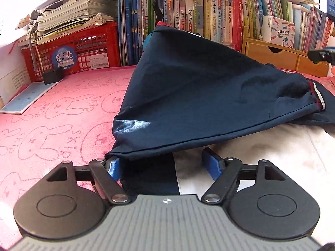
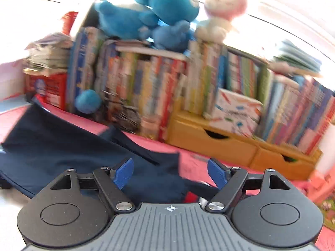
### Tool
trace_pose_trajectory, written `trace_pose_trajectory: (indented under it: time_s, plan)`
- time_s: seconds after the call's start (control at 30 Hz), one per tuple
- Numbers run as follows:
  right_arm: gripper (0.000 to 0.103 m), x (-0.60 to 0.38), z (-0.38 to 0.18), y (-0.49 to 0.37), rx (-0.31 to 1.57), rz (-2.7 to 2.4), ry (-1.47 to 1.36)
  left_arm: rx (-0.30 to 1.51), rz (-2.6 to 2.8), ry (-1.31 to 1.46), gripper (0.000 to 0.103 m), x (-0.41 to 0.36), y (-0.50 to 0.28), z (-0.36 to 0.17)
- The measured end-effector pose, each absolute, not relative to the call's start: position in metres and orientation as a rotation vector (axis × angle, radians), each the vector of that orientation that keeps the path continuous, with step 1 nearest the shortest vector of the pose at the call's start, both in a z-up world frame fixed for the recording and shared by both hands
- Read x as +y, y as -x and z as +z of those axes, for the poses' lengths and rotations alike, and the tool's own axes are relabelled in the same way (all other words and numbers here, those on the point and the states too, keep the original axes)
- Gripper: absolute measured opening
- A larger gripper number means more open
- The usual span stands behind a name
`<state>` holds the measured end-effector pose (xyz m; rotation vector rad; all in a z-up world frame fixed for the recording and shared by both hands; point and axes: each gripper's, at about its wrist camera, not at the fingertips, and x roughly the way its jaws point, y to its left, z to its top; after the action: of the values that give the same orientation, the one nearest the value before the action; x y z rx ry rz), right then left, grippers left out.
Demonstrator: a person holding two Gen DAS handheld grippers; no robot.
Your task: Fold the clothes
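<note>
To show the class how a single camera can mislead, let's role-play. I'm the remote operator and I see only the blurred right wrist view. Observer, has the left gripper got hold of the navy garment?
Observer: No. The left gripper is open. The hem of the navy garment only drapes over one of its fingers.
Operator: Does the garment lie flat?
Observer: No, it rises to a peak in front of the books. What lifts it is hidden.
Operator: Is there any trim I could identify it by?
Observer: Yes, a red-and-white striped band runs along its right side.
</note>
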<state>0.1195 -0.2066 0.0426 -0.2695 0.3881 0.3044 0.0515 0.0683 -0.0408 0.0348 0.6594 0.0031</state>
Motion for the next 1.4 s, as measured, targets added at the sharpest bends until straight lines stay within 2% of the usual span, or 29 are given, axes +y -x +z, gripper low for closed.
trace_pose_trajectory:
  time_s: [0.13, 0.23, 0.3, 0.4, 0.47, 0.57, 0.73, 0.87, 1.07, 1.3, 1.33, 1.37, 1.4]
  plan:
    - [0.087, -0.099, 0.050, -0.132, 0.388, 0.599, 0.363, 0.666, -0.012, -0.023, 0.082, 0.070, -0.052, -0.041]
    - [0.087, -0.014, 0.037, -0.160, 0.427, 0.675, 0.488, 0.670, -0.020, -0.025, 0.085, 0.069, -0.052, -0.041]
    - [0.085, 0.025, 0.031, -0.190, 0.401, 0.596, 0.605, 0.672, -0.023, -0.023, 0.086, 0.069, -0.052, -0.041]
    - [0.084, 0.033, 0.047, -0.234, 0.382, 0.320, 0.488, 0.673, -0.033, -0.028, 0.090, 0.068, -0.052, -0.042]
    - [0.086, 0.019, 0.060, -0.236, 0.337, 0.216, 0.351, 0.677, -0.040, -0.028, 0.091, 0.068, -0.052, -0.042]
    - [0.097, -0.018, 0.062, -0.217, 0.353, 0.292, 0.329, 0.678, -0.044, -0.023, 0.091, 0.069, -0.052, -0.042]
    - [0.097, -0.082, 0.054, -0.176, 0.385, 0.360, 0.366, 0.677, -0.054, -0.009, 0.093, 0.072, -0.052, -0.041]
    - [0.103, -0.144, 0.032, -0.151, 0.470, 0.293, 0.344, 0.683, -0.040, -0.012, 0.095, 0.073, -0.049, -0.039]
    - [0.103, -0.229, -0.007, -0.146, 0.657, 0.142, 0.098, 0.692, -0.019, -0.017, 0.096, 0.074, -0.045, -0.036]
    - [0.103, -0.260, -0.031, -0.162, 0.709, 0.109, -0.179, 0.637, 0.096, 0.027, 0.096, 0.109, -0.023, -0.018]
    - [0.097, -0.262, -0.034, -0.166, 0.715, 0.099, -0.208, 0.653, 0.136, 0.009, 0.096, 0.113, -0.022, -0.018]
    - [0.073, -0.263, -0.037, -0.172, 0.732, 0.125, -0.263, 0.665, 0.139, 0.004, 0.096, 0.115, -0.020, -0.018]
    - [0.040, -0.261, -0.034, -0.177, 0.726, 0.156, -0.292, 0.677, 0.141, 0.000, 0.096, 0.117, -0.018, -0.018]
